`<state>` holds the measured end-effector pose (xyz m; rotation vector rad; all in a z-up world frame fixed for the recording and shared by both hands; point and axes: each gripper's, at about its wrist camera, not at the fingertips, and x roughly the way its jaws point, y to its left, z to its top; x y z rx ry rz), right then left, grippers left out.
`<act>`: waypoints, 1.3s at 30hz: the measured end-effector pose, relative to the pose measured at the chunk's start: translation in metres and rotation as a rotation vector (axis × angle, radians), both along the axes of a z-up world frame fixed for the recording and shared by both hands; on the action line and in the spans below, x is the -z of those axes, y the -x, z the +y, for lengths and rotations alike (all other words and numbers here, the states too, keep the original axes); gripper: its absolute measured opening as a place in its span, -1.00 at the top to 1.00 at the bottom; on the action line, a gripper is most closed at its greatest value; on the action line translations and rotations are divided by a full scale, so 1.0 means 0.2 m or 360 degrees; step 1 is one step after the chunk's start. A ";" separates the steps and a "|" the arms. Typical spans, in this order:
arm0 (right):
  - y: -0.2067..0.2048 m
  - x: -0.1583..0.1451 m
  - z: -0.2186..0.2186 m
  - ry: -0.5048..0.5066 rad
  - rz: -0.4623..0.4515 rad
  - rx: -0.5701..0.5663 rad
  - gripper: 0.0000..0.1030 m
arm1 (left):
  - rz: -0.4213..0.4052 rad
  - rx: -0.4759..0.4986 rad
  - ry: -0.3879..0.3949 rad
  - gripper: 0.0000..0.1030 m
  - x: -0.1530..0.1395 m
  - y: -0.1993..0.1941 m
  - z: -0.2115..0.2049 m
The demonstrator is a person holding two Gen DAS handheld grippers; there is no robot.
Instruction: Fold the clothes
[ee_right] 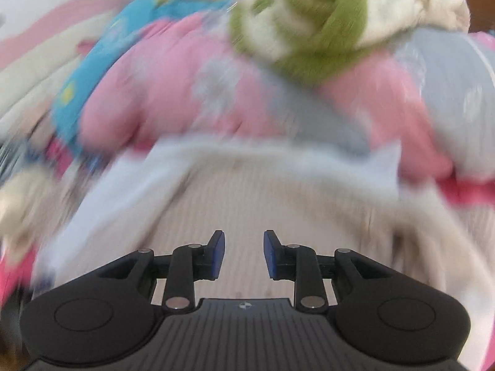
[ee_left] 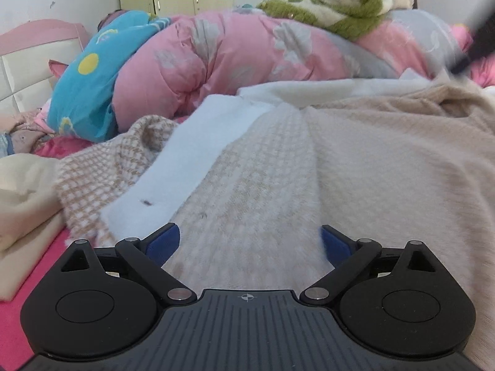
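Beige knit garment lies spread at 12 o'clock before both the wide-open, empty left gripper and the part-open, empty right gripper; grip only one fabric edge per gripper when folding.

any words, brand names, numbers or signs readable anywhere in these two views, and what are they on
No readable words, brands or numbers in either view.
Left gripper: its base bears only a small crosshair mark, no lettering.
Right gripper: its base bears a similar small mark, too blurred to make out.
Beige garment: no tag or print shows.
Pink quilt and blue cloth: flower patterns only, no text.
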<state>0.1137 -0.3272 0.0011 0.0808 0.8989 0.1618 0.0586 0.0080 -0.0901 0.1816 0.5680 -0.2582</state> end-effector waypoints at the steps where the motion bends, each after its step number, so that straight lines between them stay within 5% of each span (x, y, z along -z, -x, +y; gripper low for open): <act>1: 0.13 0.03 0.04 0.0017 0.0030 -0.0035 0.45 | 0.0004 0.0002 0.0009 -0.88 -0.02 0.04 0.01; 7: 0.63 0.47 0.24 0.0072 0.0187 -0.0032 0.46 | 0.0052 -0.0078 0.0085 -0.88 -0.06 0.26 0.26; 13: 1.11 0.49 -0.02 0.0085 0.0121 0.0384 0.46 | 0.0136 -0.0177 0.0228 -0.88 -0.07 0.41 0.52; 19: 1.49 0.35 -0.16 -0.0282 -0.0012 0.0673 0.42 | 0.0132 -0.0249 0.0363 -0.86 -0.16 0.50 0.65; 24: 1.57 0.26 -0.08 -0.0666 -0.0168 0.0637 0.37 | 0.0018 -0.0241 0.0352 -0.87 -0.32 0.58 0.66; 29: 1.49 0.28 0.08 -0.0905 -0.0175 0.0453 0.20 | -0.0039 -0.0248 0.0334 -0.87 -0.43 0.64 0.65; 39: 1.31 0.38 0.23 -0.1105 -0.0098 0.0200 0.19 | -0.0217 -0.0311 0.0200 -0.87 -0.66 0.72 0.61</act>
